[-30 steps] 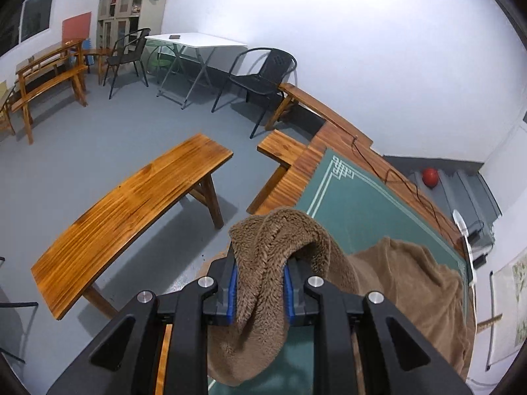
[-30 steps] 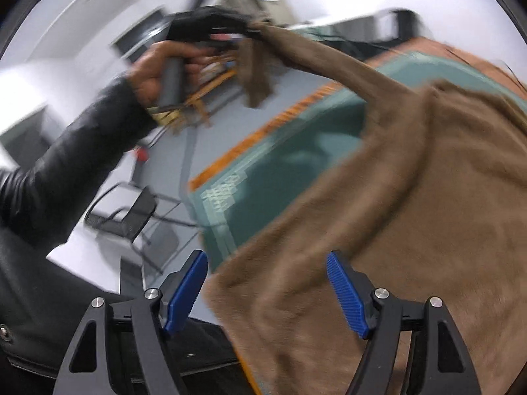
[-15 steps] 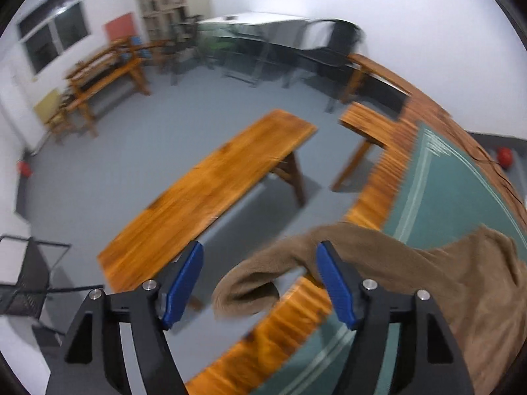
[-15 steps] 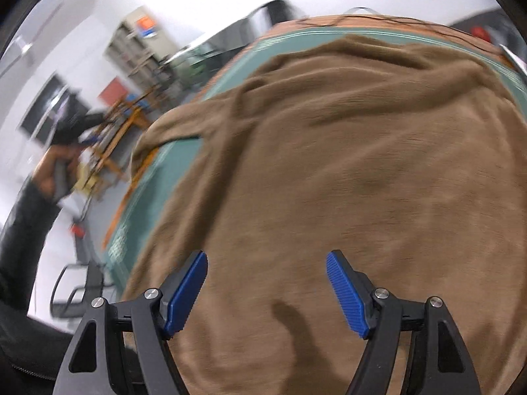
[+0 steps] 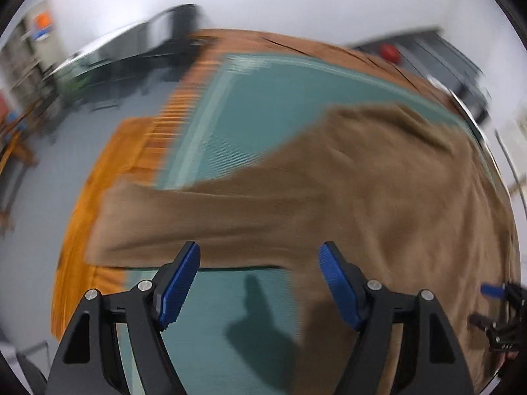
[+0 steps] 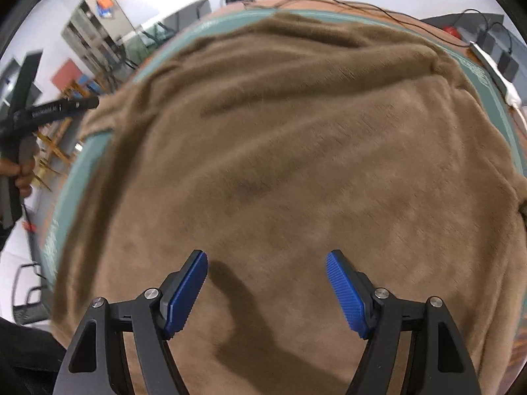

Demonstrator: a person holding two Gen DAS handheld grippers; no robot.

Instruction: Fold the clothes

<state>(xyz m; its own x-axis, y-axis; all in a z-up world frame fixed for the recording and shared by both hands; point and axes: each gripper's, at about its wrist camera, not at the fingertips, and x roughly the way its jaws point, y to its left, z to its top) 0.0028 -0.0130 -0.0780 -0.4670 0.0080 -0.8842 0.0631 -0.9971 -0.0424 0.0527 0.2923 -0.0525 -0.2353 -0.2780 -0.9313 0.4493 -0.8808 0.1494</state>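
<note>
Two grippers hover over a brown fleece garment (image 6: 296, 151) spread on the green-matted tabletop (image 5: 250, 121) — one sleeve reaches left to its wooden edge. Left gripper (image 5: 259, 283): jaws opening, nothing between them. Right gripper (image 6: 266, 288): jaws wide apart, empty.

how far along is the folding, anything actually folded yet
Done: the brown fleece garment lies spread on the green table mat, one sleeve laid out sideways. In hand: nothing; the left tongs are opening and empty, the right tongs are open above the cloth. Left: every fold.
</note>
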